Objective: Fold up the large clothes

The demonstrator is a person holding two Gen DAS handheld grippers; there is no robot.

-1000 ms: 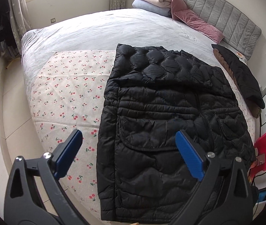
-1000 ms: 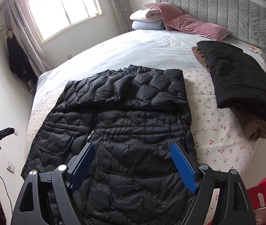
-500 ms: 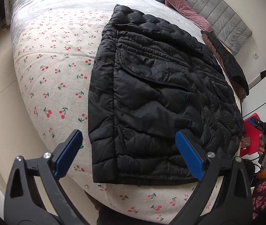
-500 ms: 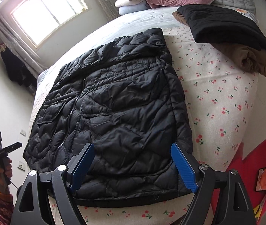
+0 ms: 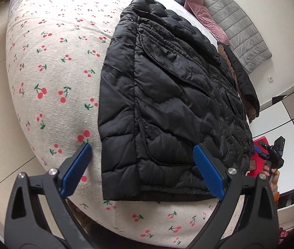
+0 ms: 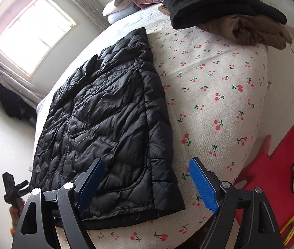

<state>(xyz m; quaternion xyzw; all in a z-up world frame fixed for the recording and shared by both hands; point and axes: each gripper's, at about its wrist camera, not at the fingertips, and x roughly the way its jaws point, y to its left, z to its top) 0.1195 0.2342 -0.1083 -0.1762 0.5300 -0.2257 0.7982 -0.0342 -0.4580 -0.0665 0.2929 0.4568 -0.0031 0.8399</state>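
Black quilted jacket (image 5: 167, 108) lies flat on the cherry-print bedspread (image 5: 53, 72), hem at the near edge of the bed; sleeves folded in, surface puffy and creased. Left gripper (image 5: 141, 151): fingers wide open above the hem's corner, holding nothing. Right gripper (image 6: 146, 166): fingers also wide apart over the opposite hem corner, empty.

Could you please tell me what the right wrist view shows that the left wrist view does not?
Only the right wrist view shows the window, the red mat and the right gripper open over the jacket's hem corner. Only the left wrist view shows the left gripper open over the opposite hem corner. Both show the black quilted jacket lying flat on the cherry-print sheet.
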